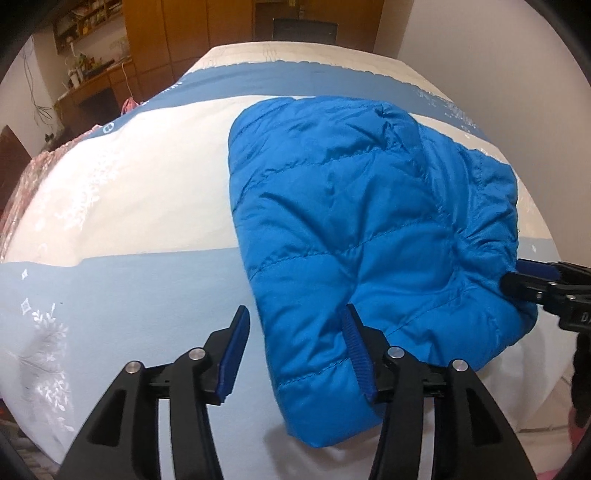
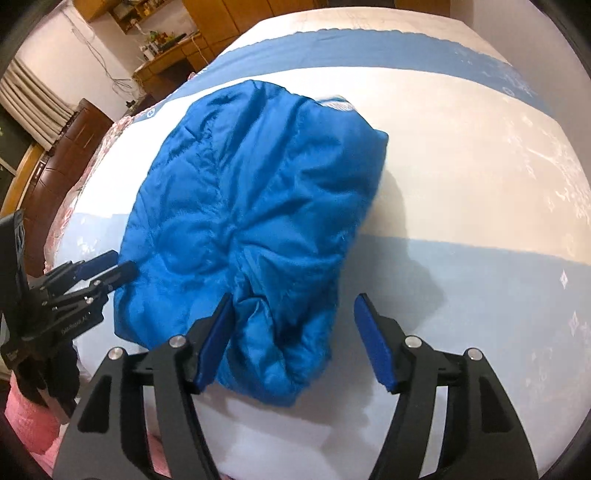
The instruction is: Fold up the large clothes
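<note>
A bright blue quilted jacket (image 1: 351, 221) lies folded into a thick bundle on the bed (image 1: 129, 184). My left gripper (image 1: 295, 332) stands open over the jacket's near left edge: one finger rests above the fabric, the other over bare bedcover. The right gripper (image 1: 532, 280) shows at the jacket's right edge. In the right wrist view the jacket (image 2: 251, 192) fills the middle. My right gripper (image 2: 291, 321) is open around its near puffy corner, and the pads do not press on it. The left gripper (image 2: 114, 269) sits at the jacket's left edge.
The bed cover (image 2: 480, 166) has white, light blue and dark blue bands. Pink patterned fabric (image 1: 22, 184) hangs at the bed's left side. A wooden desk (image 1: 99, 81) and cabinets (image 1: 192, 29) stand beyond the bed. A pink thing (image 2: 26, 417) lies below the near edge.
</note>
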{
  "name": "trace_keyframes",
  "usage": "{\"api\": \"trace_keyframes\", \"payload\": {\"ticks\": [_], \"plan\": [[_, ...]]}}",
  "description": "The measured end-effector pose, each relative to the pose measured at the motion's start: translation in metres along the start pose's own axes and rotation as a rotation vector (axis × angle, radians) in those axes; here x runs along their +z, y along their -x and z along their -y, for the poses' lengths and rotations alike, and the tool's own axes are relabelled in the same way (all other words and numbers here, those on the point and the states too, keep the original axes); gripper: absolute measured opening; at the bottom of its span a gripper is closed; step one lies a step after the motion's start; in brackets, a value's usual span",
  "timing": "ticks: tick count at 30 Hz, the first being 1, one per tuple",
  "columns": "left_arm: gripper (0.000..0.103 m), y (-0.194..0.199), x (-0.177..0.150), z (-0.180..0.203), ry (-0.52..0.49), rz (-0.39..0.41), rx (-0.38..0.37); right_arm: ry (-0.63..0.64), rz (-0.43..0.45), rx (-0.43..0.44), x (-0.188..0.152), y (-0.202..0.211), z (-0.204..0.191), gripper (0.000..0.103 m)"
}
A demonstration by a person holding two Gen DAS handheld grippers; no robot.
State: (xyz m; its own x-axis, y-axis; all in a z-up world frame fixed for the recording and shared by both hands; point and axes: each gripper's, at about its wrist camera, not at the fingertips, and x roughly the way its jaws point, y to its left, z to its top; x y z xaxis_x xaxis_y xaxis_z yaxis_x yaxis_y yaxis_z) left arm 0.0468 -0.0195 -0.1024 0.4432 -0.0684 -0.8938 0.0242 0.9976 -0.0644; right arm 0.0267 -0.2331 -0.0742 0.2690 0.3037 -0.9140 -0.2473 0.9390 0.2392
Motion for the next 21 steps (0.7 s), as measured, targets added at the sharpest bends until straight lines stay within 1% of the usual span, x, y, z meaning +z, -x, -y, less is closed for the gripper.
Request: {"api": "trace_keyframes", "payload": {"ticks": [2,5,7,10,12,15,17,19,21], "plan": [[0.054,-0.004,-0.002,0.0,-0.002,-0.008,0.001,-0.003,-0.015,-0.027,-0.004,-0.006,0.002,0.062],[0.057,-0.014,-0.008,0.004,-0.029,-0.013,0.023,-0.002,-0.039,-0.058,-0.007,-0.023,-0.009,0.062],[0.057,-0.019,-0.01,0.002,-0.02,-0.021,0.006,-0.033,-0.055,-0.039,-0.01,-0.034,-0.007,0.062],[0.057,-0.019,-0.011,0.0,-0.007,-0.025,-0.004,-0.085,-0.06,0.006,-0.011,-0.036,0.002,0.062],[0.057,-0.013,-0.011,-0.001,-0.005,-0.027,-0.005,-0.086,-0.038,0.014,-0.012,-0.026,0.0,0.059],[0.057,0.004,-0.011,-0.005,0.028,-0.022,-0.012,-0.071,-0.003,-0.002,-0.012,-0.002,-0.009,0.059],[0.063,0.015,-0.012,-0.008,0.047,-0.022,-0.014,-0.056,0.018,-0.027,-0.013,0.014,-0.019,0.06],[0.065,0.026,-0.013,-0.009,0.047,-0.014,0.02,-0.045,0.025,-0.06,-0.015,0.023,-0.029,0.063],[0.068,0.035,-0.016,-0.008,0.046,-0.009,0.027,-0.041,0.028,-0.089,-0.016,0.027,-0.038,0.072]]}}
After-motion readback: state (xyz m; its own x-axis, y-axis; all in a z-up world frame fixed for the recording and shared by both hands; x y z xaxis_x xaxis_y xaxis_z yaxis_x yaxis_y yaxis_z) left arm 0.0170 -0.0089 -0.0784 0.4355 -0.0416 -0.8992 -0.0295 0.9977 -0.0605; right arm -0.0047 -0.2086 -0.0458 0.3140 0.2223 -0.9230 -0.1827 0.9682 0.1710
